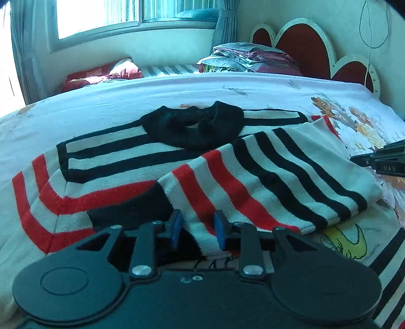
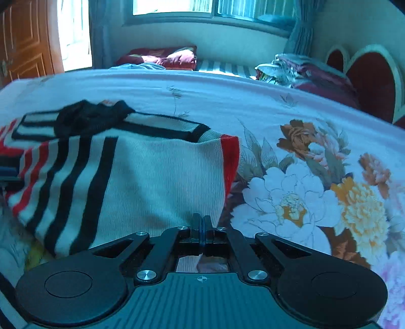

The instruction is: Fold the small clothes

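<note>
Gripping the cuff end of a folded-over sleeve, the left gripper (image 1: 197,231) is pressing its blue pads (image 1: 176,229) on a narrow bunch of white-and-red knit between them, so its jaws are standing partly apart around the fabric. That sleeve belongs to a white knitted sweater with red and black stripes (image 1: 121,162), which is lying flat on a bed sheet printed with large flowers (image 2: 303,202); the sleeve (image 1: 265,182) is crossing diagonally over the sweater's body. Under the sweater's near edge, a second garment with a yellow swoosh print (image 1: 354,243) is showing (only a corner of it is visible).

In the right wrist view, the right gripper (image 2: 201,227) is holding its jaws fully together at the lower edge of the white fold of the sleeve; whether any fabric is caught between them cannot be told. Its black tip (image 1: 382,159) is entering the left view from the right edge.

Farther off, the sweater's black ribbed collar (image 1: 195,126) is lying toward the far side of the bed. Beyond it, a pile of folded bedding (image 1: 253,57) is resting by a red scalloped headboard (image 1: 303,43), with a dark red pillow (image 1: 101,74) under the window (image 1: 101,15).
</note>
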A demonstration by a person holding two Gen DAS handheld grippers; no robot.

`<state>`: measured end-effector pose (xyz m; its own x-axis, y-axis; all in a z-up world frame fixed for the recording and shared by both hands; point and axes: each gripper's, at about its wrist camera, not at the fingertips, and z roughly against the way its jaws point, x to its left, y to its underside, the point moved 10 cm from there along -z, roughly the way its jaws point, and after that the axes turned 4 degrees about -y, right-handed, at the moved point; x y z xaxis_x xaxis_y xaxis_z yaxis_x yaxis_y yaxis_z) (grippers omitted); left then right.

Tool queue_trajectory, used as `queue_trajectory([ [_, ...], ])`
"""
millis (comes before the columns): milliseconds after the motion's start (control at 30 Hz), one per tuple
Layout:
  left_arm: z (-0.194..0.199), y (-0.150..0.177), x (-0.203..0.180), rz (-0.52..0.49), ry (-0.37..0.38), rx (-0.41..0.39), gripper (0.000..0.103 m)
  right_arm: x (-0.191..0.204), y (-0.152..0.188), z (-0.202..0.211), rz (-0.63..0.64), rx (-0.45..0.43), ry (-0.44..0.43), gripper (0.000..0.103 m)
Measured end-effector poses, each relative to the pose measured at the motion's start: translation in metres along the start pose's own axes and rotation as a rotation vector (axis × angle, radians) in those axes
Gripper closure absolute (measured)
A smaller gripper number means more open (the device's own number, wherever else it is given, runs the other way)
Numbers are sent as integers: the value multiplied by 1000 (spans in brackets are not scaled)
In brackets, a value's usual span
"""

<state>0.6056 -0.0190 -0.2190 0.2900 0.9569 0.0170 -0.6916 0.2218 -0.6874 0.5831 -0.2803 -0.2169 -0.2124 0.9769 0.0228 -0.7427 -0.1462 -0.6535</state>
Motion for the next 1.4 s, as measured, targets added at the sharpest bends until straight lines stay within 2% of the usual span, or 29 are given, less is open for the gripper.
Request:
queue_trajectory([
  [67, 7, -7, 1, 11, -7, -4, 79, 6, 0, 19, -39, -34, -14, 103],
  [133, 19, -13, -7, 2, 12, -52, 76, 17, 4, 36, -76, -72, -73, 103],
  [200, 11, -2, -15, -30, 2, -1, 70, 30, 21, 34, -91, -24, -117, 103],
  [233, 4, 6, -15, -42, -14, 18, 70, 29, 34, 24, -108, 24, -101, 103],
  [267, 5, 6, -14, -26, -10, -3, 70, 27, 35, 25, -148, -8, -108, 103],
  [300, 5, 5, -11, -4, -4, 1, 69, 25, 34, 26, -187, -3, -113, 103],
  [333, 6, 3, -11, 1, -5, 6, 70, 23, 30, 29, -210, -4, -112, 103],
  [400, 8, -8, -15, -5, -6, -36, 72, 25, 13, 33, -185, -64, -111, 103],
  [500, -8, -32, -39, -11, 49, -53, 71, 39, -26, 17, -154, -116, -150, 103],
  [633, -37, -56, -73, -55, 87, -44, 69, 67, -60, -33, -94, -74, -241, 103],
  [667, -45, -57, -74, -87, 56, -28, 67, 65, -63, -45, -80, -63, -235, 103],
  [733, -56, -58, -56, -75, 1, -25, 66, 35, -67, -60, -85, -66, -108, 103],
  [800, -59, -60, -39, -47, 7, -27, 66, 5, -69, -67, -218, -76, -172, 103],
  [833, -60, -60, -34, -54, -13, -26, 61, 2, -71, -67, -213, -71, -171, 103],
  [867, -59, -60, -29, -58, -29, -23, 59, 0, -75, -64, -167, -82, -118, 103],
  [900, -56, -60, -26, -49, -24, -23, 60, -4, -77, -60, -161, -96, -65, 103],
  [967, -43, -60, -23, -47, -22, -45, 63, -20, -85, -41, -220, -178, -31, 103],
  [1000, -35, -59, -23, -62, -23, -67, 63, -29, -84, -39, -241, -184, -13, 103],
  [1033, -32, -56, -23, -77, -30, -67, 61, -39, -80, -45, -246, -153, 14, 103],
  [1067, -35, -51, -22, -96, -52, -41, 61, -53, -69, -62, -260, -64, 56, 103],
  [1100, -40, -43, -16, -104, -79, -12, 60, -65, -62, -70, -279, -33, 68, 103],
  [1133, -39, -41, -11, -75, -72, -27, 59, -73, -63, -69, -305, -48, 54, 99],
  [1167, -37, -40, -5, -43, -68, -28, 59, -83, -61, -66, -323, -18, 104, 99],
  [1200, -31, -40, 0, -28, -77, -35, 60, -84, -62, -58, -333, -34, 97, 99],
  [1233, -24, -40, 3, -23, -88, -53, 62, -78, -62, -42, -350, -69, 45, 99],
  [1267, -14, -40, 2, -17, -78, -74, 62, -67, -60, -26, -340, -97, 7, 99],
  [1333, 7, -36, -5, -4, -39, -112, 61, -36, -50, -2, -272, -109, -18, 99],
  [1400, 22, -28, -16, -26, -28, -134, 61, -3, -33, 21, -257, -122, -74, 99],
])
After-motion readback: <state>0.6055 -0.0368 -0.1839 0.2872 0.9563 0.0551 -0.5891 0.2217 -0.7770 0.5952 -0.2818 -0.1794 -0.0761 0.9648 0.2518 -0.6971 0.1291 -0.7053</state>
